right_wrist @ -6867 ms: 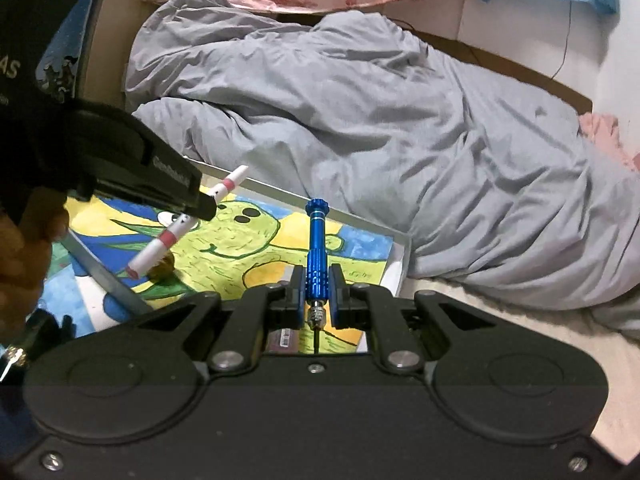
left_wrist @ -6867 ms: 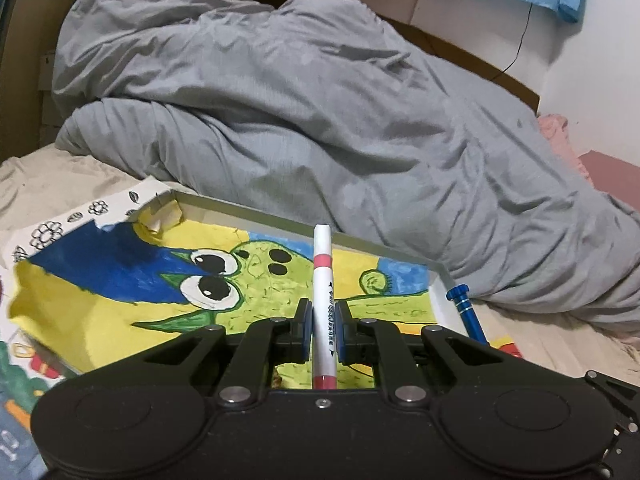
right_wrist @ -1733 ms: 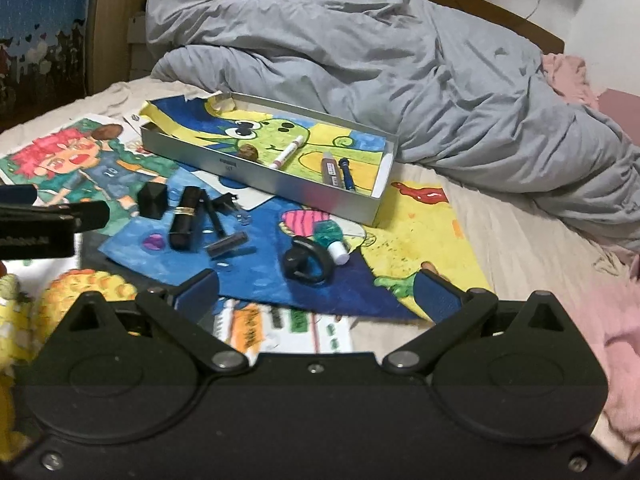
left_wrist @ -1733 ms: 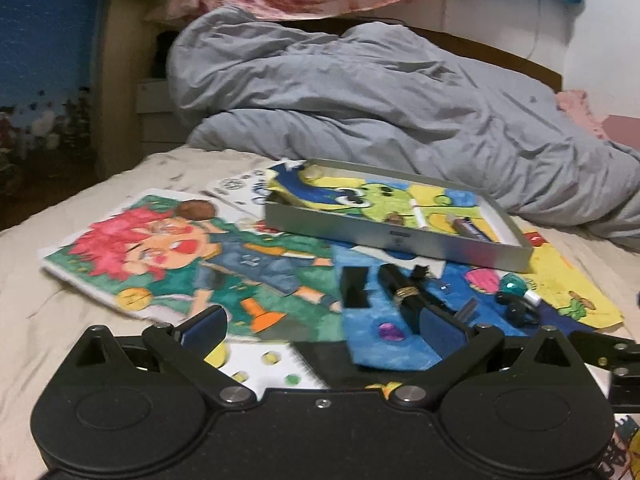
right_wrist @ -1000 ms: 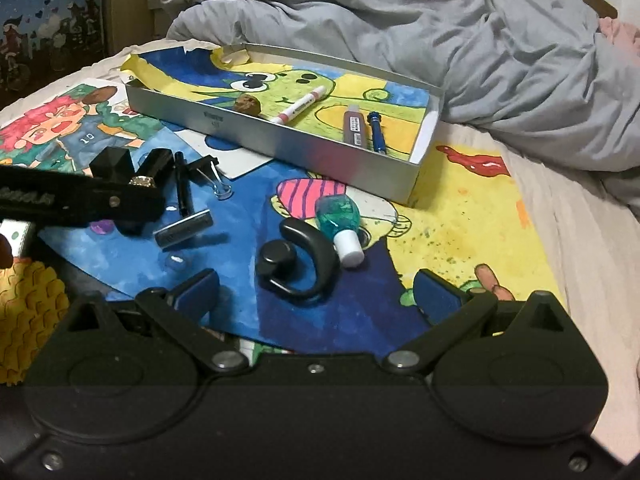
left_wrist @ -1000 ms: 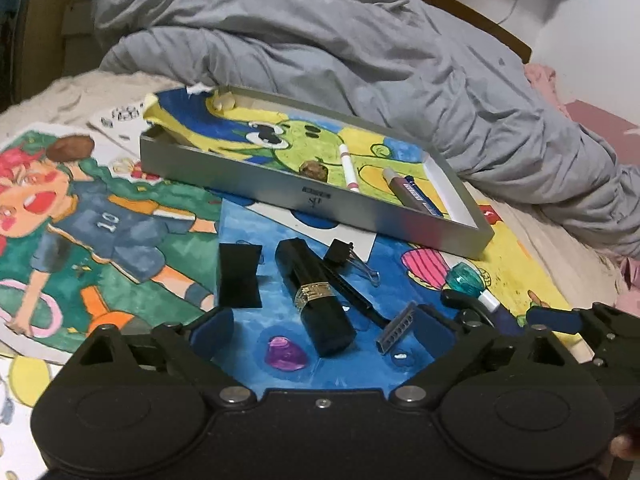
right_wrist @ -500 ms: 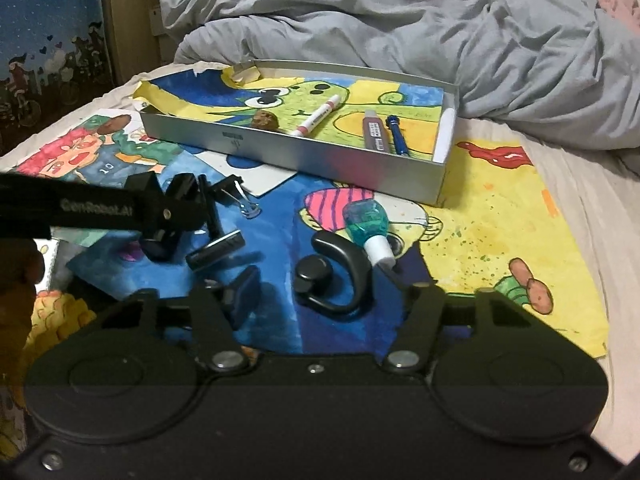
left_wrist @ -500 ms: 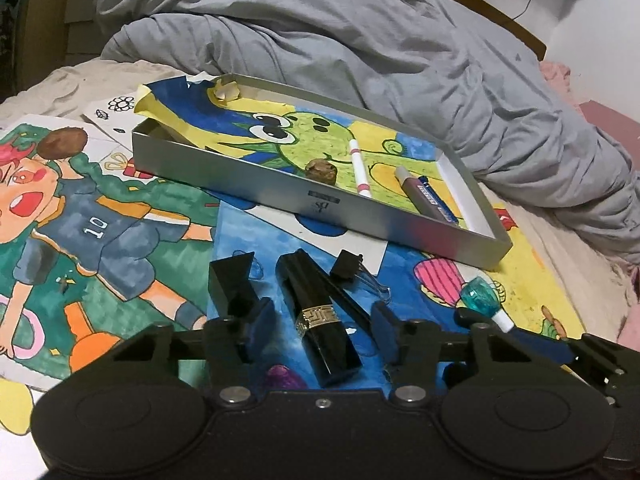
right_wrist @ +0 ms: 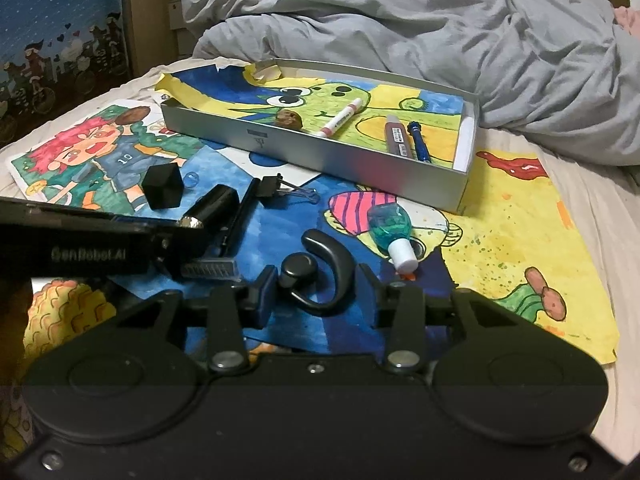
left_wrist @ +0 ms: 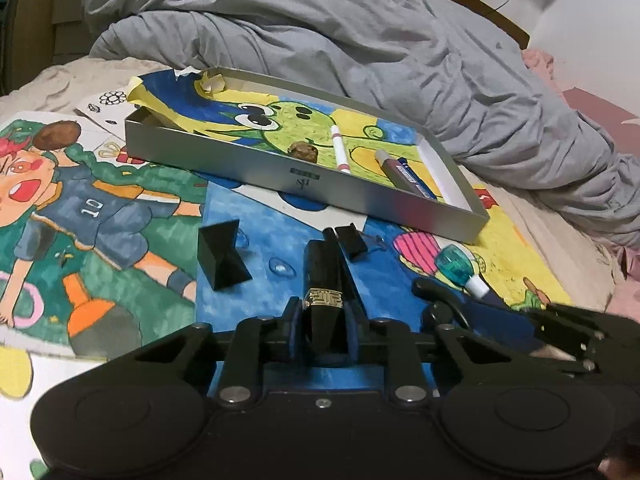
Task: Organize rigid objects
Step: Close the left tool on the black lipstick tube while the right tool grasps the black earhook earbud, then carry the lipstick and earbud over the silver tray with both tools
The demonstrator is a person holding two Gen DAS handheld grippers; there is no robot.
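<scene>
– Lipstick tube [left_wrist: 322, 280], black with a gold band: location?
– It lies on a blue painted sheet [left_wrist: 248, 304] on the bed, its near end between the jaws of the left gripper [left_wrist: 322, 312]. Those jaws have just been closing and now pinch it on both sides.
– Right gripper [right_wrist: 316, 276]?
– Its jaws have also just been closing. They sit against a black earpiece [right_wrist: 344, 264] on the same sheet, one on each side.
– Surface?
– A beige bed sheet [right_wrist: 600, 216] overlaid with coloured drawings. A shallow metal tray [left_wrist: 360, 200] rests on them, lined with a frog picture and holding a marker [left_wrist: 340, 152], among other small items. A black cube [left_wrist: 220, 256], a binder clip [left_wrist: 352, 240] and a small teal bottle [left_wrist: 454, 266] lie loose in front of the tray.
– Room?
– A crumpled grey duvet [left_wrist: 320, 40] is heaped behind the tray, with a white wall [left_wrist: 592, 40] beyond it. A dark blue illustrated panel [right_wrist: 60, 20] stands at the left.
</scene>
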